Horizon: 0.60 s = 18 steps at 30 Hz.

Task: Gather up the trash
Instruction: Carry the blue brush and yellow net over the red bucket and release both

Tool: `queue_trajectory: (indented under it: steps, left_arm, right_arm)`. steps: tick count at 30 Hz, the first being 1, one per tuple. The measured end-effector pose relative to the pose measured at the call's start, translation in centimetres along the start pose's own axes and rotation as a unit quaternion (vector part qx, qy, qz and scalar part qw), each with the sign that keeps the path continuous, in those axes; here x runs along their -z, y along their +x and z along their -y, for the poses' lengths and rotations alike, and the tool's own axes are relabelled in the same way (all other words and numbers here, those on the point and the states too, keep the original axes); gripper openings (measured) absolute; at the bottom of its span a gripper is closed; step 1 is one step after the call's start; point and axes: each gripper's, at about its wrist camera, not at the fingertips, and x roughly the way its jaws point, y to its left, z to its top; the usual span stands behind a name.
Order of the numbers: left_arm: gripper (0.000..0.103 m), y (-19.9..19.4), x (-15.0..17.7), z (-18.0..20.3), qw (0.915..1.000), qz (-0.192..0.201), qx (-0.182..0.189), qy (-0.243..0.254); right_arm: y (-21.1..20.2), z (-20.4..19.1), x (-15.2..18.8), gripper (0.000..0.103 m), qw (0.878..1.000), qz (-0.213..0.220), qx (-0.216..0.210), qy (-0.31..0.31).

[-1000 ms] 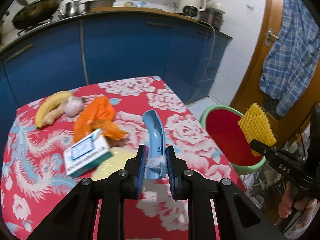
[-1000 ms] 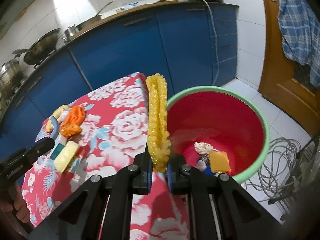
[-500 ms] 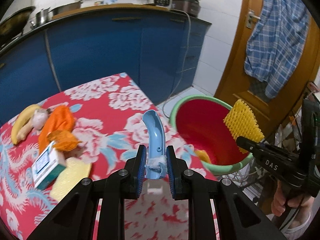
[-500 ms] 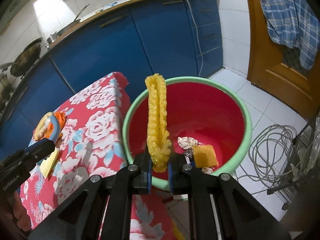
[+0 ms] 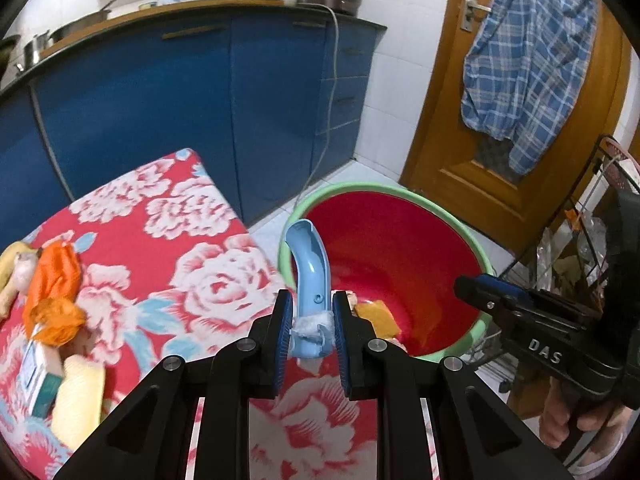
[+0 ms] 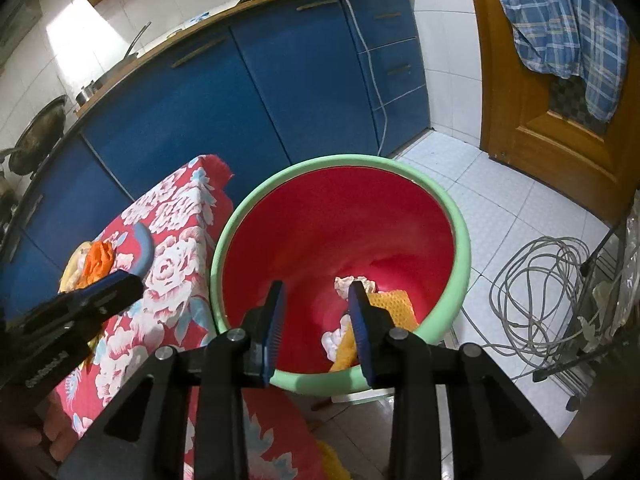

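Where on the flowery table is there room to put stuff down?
The tablecloth lies bare from the orange bag across to the edge by the red bucket. The left side is crowded: orange bag, small box and yellow sponge bunch together.

Left wrist view: rides behind left claw [image 5: 308, 322], tilted down, close over desk [image 5: 192, 272] edge, bin [image 5: 486, 268] ahead-right. Right wrist view: behind right claw [image 6: 316, 312], angled down, close above bin [image 6: 460, 224]. Shared: bin, desk corner, blue cabinets [image 6: 240, 92], door [image 5: 448, 128].
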Motion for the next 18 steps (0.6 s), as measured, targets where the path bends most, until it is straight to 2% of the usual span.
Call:
queue_trajectory:
  steps: [13,15,17,18]
  left_arm:
    - [0.021,3.6,-0.8,3.0,0.9992,-0.02,0.004,0.035]
    - [0.024,3.6,-0.8,3.1,0.9991,-0.021,0.007,0.035]
    - [0.035,3.4,-0.8,3.1,0.9992,-0.019,0.004,0.034]
    - [0.036,3.3,-0.8,3.0,0.9993,-0.018,0.002,0.033]
  right_arm:
    - [-0.7,2.3,0.0,0.038,1.0,0.006,0.012,0.024]
    - [-0.7,2.4,0.0,0.038,1.0,0.006,0.012,0.025]
    - [-0.7,2.3,0.0,0.039,1.0,0.006,0.011,0.024]
    - [-0.8,2.2,0.1,0.04,1.0,0.006,0.01,0.023]
